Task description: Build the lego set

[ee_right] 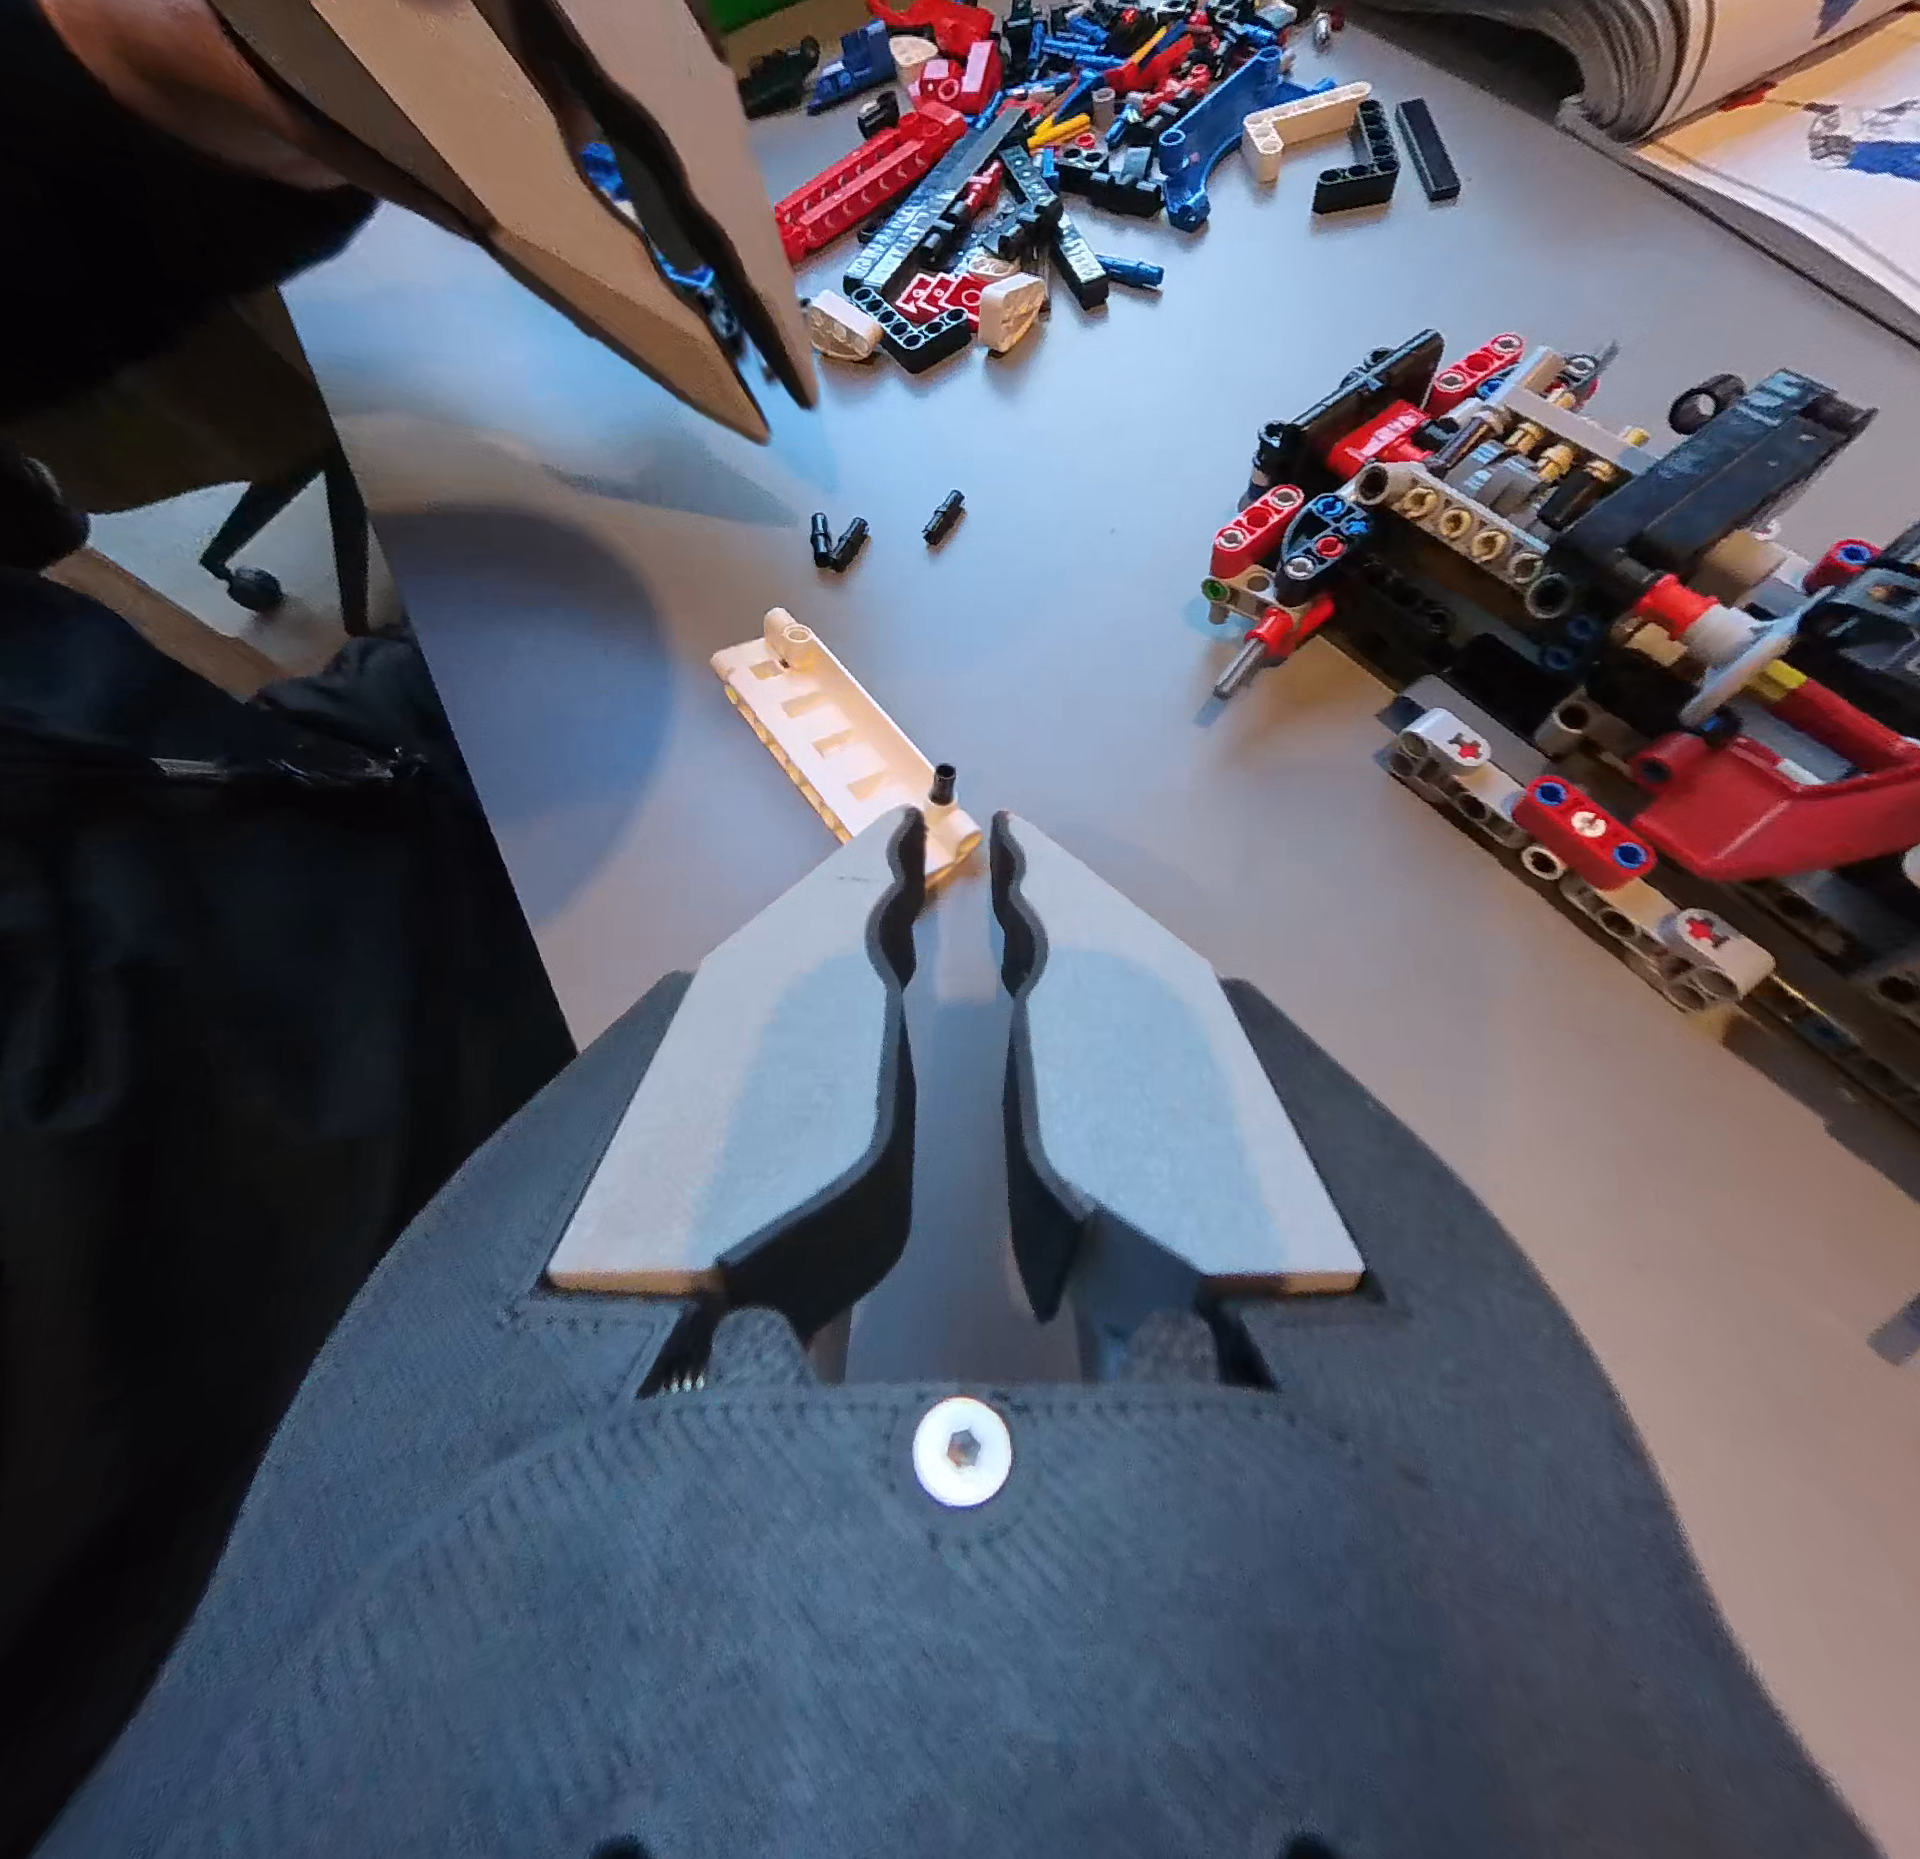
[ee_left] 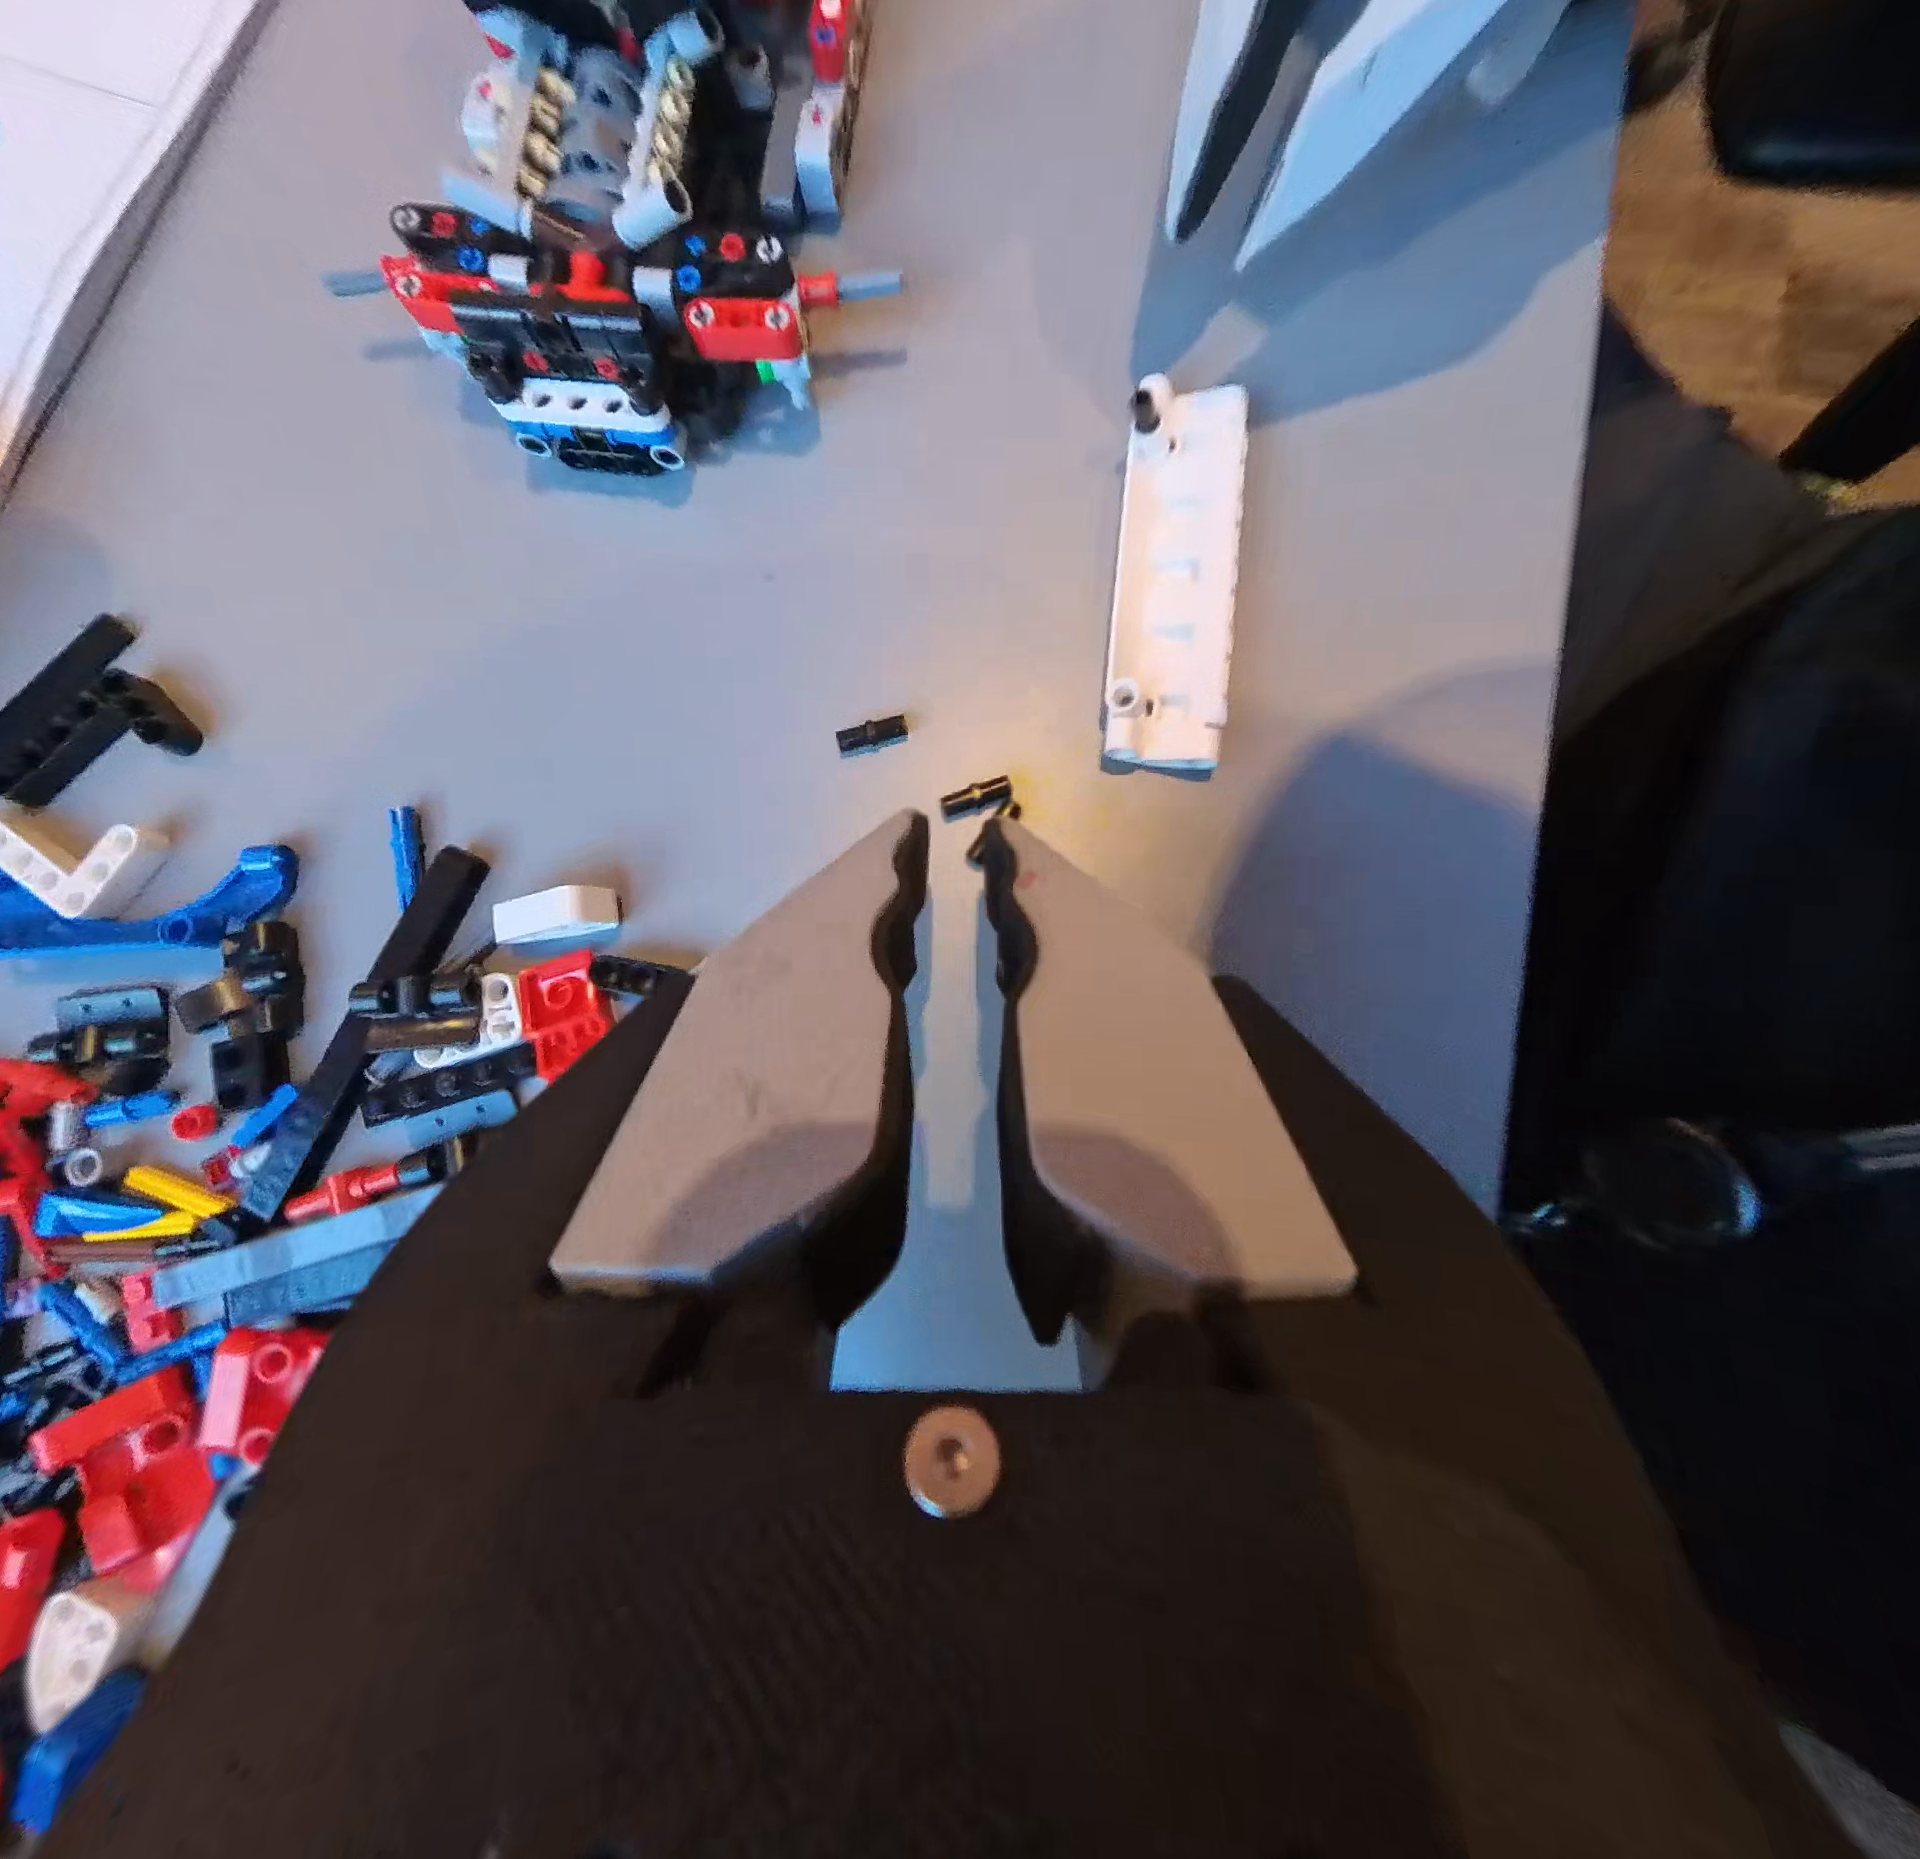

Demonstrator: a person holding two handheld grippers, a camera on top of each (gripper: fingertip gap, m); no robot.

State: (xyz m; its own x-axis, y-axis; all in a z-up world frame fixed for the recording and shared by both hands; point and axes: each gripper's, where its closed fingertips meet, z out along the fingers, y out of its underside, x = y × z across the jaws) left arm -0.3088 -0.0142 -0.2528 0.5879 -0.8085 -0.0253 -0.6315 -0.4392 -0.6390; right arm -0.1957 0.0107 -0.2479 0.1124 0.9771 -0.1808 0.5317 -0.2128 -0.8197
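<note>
1. The left gripper [ee_left: 954, 827] hangs low over the grey surface [ee_left: 644, 604], its jaws open a narrow gap and empty, tips right at a black pin [ee_left: 975, 797]. A second black pin [ee_left: 872, 734] lies just beyond, apart from the first.
2. The right gripper [ee_right: 956, 833] has its jaws parted about as narrowly and holds nothing; its tips sit at the near end of the white panel [ee_right: 831, 734], where one black pin [ee_right: 944, 783] already stands upright in a hole.
3. My guess is that the step in hand is to pick up a loose pin and seat it in the panel. To do it well, the left jaws should close across the pin's middle collar, square to its length, so it does not roll or flip away. I cannot tell from the right wrist view whether two or three pins lie there.
4. The right gripper would best steady the panel's edge while the pin goes in, since the panel lies loose near the surface's edge.
5. The left gripper points steeply down and forward; the right comes in lower and flatter along the surface.
6. The half-built car chassis [ee_right: 1558, 583] stands well apart, and the pile of loose parts [ee_right: 1039, 147] lies beyond the pins, near an open instruction book [ee_right: 1766, 126].
</note>
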